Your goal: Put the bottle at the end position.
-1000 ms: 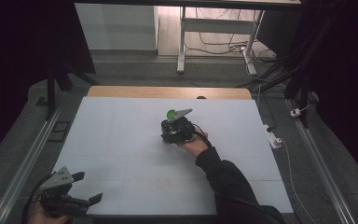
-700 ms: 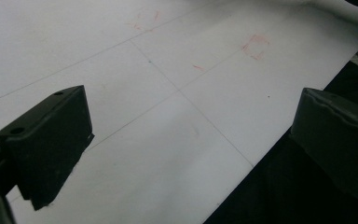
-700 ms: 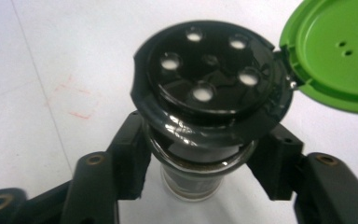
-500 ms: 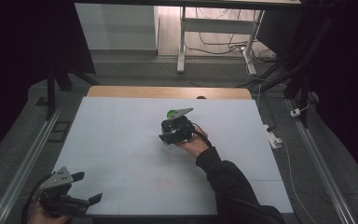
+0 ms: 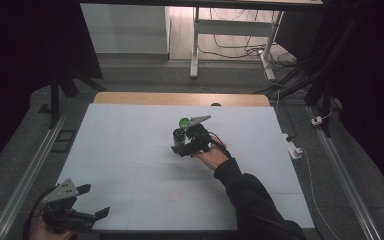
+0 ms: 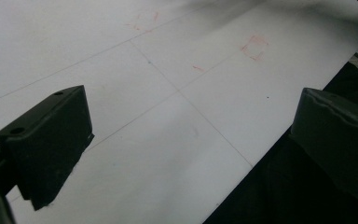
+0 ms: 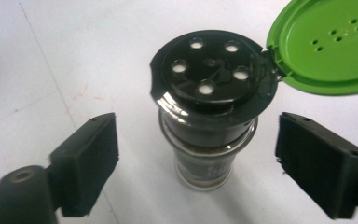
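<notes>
Near mid-table on the white table (image 5: pixel 130 150), spice jar (image 7: pixel 209 107) standing upright, long axis vertical, green flip lid (image 7: pixel 326 44) swung open. Directly between the right gripper (image 7: pixel 196 163) jaws, just been opening, pads clear of glass, nothing held. Left gripper (image 6: pixel 191 154) well apart, wide and empty.

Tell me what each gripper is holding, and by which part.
Nothing is held. The right gripper has just been opening; its pads stand clear on either side of the spice jar. The left gripper is open over bare table.
</notes>
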`<state>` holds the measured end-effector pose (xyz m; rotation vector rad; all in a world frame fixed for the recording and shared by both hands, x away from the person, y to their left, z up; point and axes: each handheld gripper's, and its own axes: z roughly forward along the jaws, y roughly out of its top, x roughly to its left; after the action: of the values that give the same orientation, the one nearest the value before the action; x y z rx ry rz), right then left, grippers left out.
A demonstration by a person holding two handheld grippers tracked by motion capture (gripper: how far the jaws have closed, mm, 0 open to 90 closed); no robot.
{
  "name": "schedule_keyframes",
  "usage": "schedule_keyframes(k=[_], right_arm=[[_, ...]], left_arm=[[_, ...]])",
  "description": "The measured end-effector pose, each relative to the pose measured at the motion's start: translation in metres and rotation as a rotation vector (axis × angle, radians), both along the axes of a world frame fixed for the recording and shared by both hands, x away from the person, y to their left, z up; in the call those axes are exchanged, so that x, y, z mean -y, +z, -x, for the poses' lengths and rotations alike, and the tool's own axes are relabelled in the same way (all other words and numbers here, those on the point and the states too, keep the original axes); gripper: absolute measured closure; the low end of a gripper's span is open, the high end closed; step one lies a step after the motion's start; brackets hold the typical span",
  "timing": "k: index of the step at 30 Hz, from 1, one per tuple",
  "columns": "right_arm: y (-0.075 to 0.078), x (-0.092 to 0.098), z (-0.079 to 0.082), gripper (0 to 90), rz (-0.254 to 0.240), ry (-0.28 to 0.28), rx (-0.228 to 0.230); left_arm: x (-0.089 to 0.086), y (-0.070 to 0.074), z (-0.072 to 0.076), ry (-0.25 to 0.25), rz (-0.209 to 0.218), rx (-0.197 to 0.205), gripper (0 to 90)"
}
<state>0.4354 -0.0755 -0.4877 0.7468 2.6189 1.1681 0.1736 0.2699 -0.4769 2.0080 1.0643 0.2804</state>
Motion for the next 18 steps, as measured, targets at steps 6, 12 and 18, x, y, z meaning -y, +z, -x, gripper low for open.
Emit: schedule_keyframes(k=[6,12,18], right_arm=[[0.003,0.005,0.005,6.5,0.002,-0.007,-0.018],[0.011,0.013,0.011,1.7,-0.020,-0.017,-0.029],[0.019,0.019,0.018,1.4,-0.043,-0.012,-0.032]], left_arm=[[0.000,0.000,0.000,0.001,0.000,-0.001,0.0],[0.000,0.000,0.000,0.003,-0.004,-0.001,0.0],[0.000,0.000,0.000,0.006,-0.002,-0.001,0.0]])
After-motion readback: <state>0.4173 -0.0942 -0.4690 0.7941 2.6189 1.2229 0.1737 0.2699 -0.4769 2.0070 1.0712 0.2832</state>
